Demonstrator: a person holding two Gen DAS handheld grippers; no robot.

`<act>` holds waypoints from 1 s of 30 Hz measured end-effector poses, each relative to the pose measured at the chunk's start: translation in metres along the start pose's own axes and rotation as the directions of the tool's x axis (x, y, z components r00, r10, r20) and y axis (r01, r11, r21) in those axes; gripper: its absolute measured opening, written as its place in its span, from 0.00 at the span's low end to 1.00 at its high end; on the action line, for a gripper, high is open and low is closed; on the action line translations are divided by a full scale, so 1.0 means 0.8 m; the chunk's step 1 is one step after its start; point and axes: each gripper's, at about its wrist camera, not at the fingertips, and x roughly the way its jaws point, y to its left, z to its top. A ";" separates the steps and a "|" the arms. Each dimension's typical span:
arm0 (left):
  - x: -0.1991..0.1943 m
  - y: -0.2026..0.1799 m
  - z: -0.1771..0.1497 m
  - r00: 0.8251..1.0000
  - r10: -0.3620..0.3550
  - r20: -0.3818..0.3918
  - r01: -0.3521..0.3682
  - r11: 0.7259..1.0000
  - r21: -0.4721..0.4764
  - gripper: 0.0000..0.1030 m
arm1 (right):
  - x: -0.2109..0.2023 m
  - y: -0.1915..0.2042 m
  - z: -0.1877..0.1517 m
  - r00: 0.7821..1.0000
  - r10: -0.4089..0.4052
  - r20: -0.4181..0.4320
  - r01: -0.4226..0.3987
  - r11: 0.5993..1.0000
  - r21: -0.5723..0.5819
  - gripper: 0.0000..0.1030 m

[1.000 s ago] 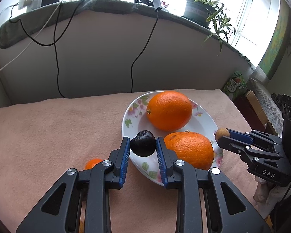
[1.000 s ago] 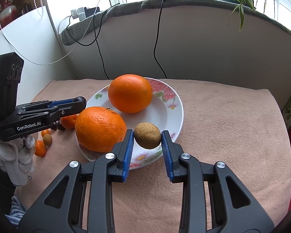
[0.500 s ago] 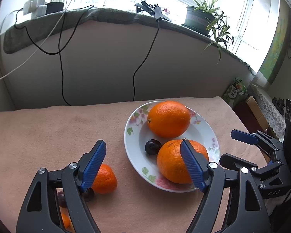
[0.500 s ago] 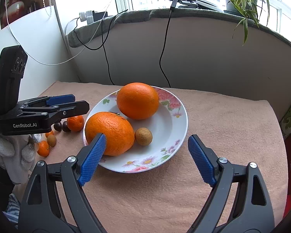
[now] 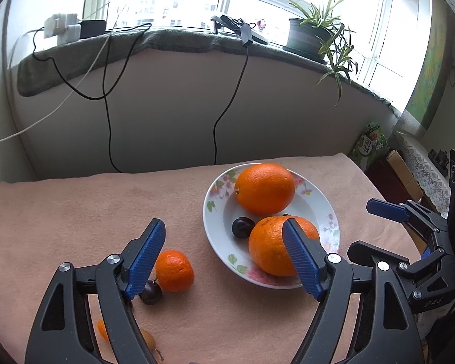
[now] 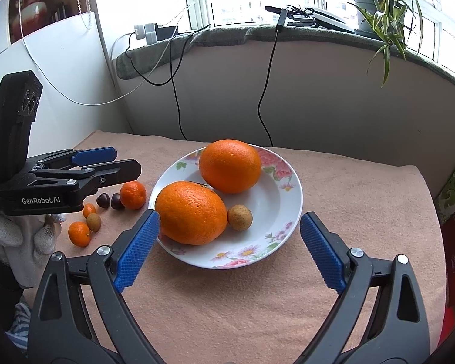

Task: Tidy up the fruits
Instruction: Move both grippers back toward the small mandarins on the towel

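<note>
brown longan (image 6: 240, 217) rests on the plate (image 6: 288, 209) beyond both grippers' wide-open, empty jaws.

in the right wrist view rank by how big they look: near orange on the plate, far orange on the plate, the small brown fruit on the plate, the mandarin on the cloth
1. Near orange and far orange: about alike; the near one sits closer to the camera, so no ranking.
2. Mandarin on the cloth.
3. Small brown fruit on the plate, a bit smaller than the mandarin.
</note>
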 end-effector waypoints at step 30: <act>-0.086 0.122 -0.068 0.995 0.099 0.010 -0.095 0.980 -0.176 0.75 | 0.014 0.142 -0.019 0.970 0.226 -0.087 -0.236 0.962 -0.137 0.93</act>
